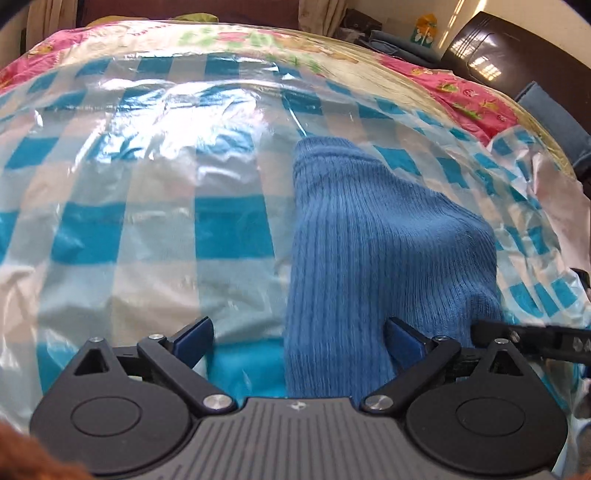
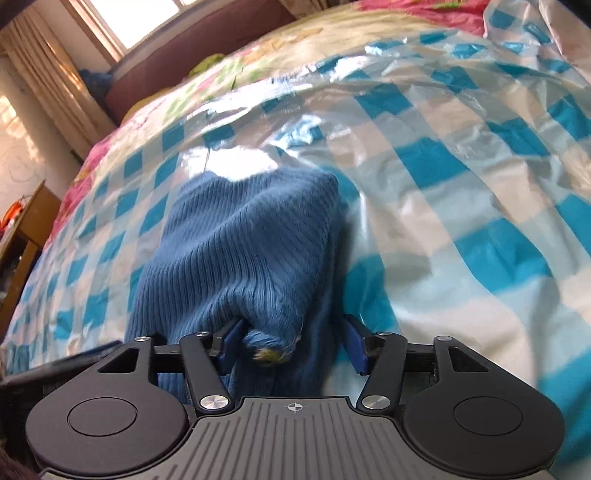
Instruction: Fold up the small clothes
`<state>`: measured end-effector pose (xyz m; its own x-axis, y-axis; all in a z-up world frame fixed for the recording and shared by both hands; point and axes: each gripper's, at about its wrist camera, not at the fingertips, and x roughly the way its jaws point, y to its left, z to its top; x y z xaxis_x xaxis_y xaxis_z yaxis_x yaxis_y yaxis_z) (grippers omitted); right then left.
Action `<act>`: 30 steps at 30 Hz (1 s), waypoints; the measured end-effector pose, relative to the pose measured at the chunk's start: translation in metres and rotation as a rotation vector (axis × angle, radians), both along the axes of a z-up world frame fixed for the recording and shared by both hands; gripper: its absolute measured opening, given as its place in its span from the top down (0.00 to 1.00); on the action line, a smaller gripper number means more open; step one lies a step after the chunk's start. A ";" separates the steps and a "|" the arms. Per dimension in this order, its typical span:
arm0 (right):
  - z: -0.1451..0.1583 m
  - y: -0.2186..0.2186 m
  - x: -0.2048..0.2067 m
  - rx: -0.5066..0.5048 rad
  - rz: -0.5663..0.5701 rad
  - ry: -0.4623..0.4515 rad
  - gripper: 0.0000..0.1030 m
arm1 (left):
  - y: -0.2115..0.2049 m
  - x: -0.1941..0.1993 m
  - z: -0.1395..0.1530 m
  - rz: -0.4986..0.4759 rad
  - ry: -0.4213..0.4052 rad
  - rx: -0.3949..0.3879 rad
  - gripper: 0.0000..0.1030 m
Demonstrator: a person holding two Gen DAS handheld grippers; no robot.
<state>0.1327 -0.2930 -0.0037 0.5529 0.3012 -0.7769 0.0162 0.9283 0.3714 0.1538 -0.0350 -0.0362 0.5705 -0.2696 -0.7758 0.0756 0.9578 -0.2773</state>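
- A blue ribbed knit garment [image 1: 373,251], small, perhaps a sock or a child's knit piece, lies on a glossy blue-and-white checked plastic sheet [image 1: 147,229] spread over a bed.
- In the right wrist view the same knit piece [image 2: 243,254] looks doubled over: a thick upper layer rests on a lower one, with a bunched corner showing a bit of yellowish thread at the near edge. I cannot tell exactly how many layers there are.
- The right gripper [image 2: 291,343] stands with its blue pads apart, the near edge of the knit between them; the left pad seems to brush the fabric, the right pad stands clear, so nothing is pinched.
- The left gripper [image 1: 299,336] is spread wide. The garment's near end passes between its pads, close to the right one, with no squeeze that I can see.
- My reading: one fold looks laid down and let go; any further fold, smoothing or setting aside is left.
- Around the sheet, a floral pink bedspread [image 1: 476,96] shows, with a curtained window [image 2: 122,22] beyond the bed.
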 end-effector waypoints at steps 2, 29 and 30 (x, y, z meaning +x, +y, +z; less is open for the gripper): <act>0.004 0.001 -0.016 -0.025 0.019 0.016 0.59 | -0.005 -0.007 -0.001 -0.034 -0.005 0.018 0.00; -0.018 0.022 0.058 0.075 0.018 0.051 0.50 | 0.002 0.011 0.001 -0.027 -0.008 0.010 0.00; -0.016 0.022 0.057 0.071 0.030 0.049 0.50 | 0.002 0.009 0.001 -0.025 -0.003 0.007 0.00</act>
<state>0.1898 -0.2710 -0.0198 0.5042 0.3724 -0.7791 0.0086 0.9000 0.4358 0.1633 -0.0329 -0.0353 0.5661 -0.2783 -0.7759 0.1008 0.9576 -0.2699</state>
